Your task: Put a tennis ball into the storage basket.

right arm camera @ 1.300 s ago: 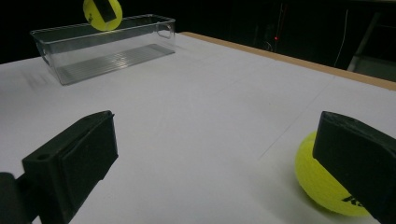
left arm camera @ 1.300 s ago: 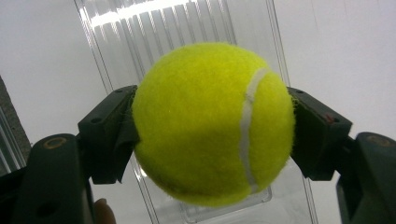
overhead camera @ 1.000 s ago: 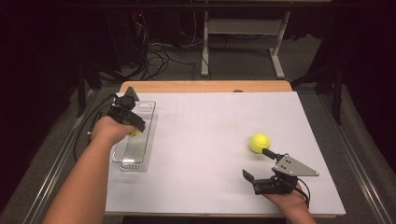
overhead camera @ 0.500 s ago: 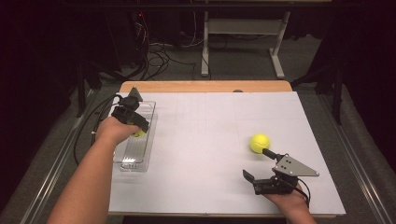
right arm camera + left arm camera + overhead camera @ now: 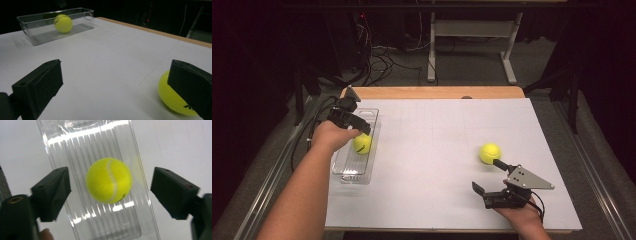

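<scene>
A yellow tennis ball (image 5: 362, 143) (image 5: 109, 180) sits inside a clear plastic bin (image 5: 343, 170) (image 5: 50, 150) at the table's left side. My left gripper (image 5: 359, 128) (image 5: 110, 171) hovers right over it. Its jaws have just been opening and now stand apart on either side of the ball without touching it. A second tennis ball (image 5: 490, 153) (image 5: 175, 100) lies on the white sheet at the right. My right gripper (image 5: 487, 175) (image 5: 115, 72) rests open near the front edge, one jaw just beside that ball. In the right gripper view, the bin (image 5: 30, 37) holds the first ball (image 5: 63, 23).
A white sheet (image 5: 437, 130) covers the table, with a wooden edge (image 5: 432, 93) along the far side. Cables (image 5: 307, 135) trail off the left edge. A metal desk frame (image 5: 472, 45) stands on the floor beyond the table.
The left gripper's jaws have spread apart and let go of the ball, which stays in the bin. The right gripper has not moved.
</scene>
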`<action>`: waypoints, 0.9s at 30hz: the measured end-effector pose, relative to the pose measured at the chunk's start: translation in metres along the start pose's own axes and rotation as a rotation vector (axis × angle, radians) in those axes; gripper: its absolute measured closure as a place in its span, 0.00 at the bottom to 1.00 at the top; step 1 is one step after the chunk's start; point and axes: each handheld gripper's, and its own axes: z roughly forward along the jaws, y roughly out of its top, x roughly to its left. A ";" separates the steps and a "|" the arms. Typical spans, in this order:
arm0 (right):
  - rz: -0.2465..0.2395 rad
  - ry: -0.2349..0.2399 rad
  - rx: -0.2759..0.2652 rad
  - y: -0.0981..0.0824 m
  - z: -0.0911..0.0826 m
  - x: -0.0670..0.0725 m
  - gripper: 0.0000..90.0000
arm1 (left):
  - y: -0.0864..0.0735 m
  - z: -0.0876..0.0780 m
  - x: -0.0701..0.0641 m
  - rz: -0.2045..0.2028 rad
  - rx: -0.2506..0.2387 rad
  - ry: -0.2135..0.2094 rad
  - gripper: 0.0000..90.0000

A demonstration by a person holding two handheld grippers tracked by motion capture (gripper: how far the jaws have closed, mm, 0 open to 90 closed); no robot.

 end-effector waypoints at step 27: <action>-0.005 -0.008 0.001 0.000 -0.001 -0.001 0.00 | -0.021 -0.005 -0.031 0.091 0.057 0.001 0.01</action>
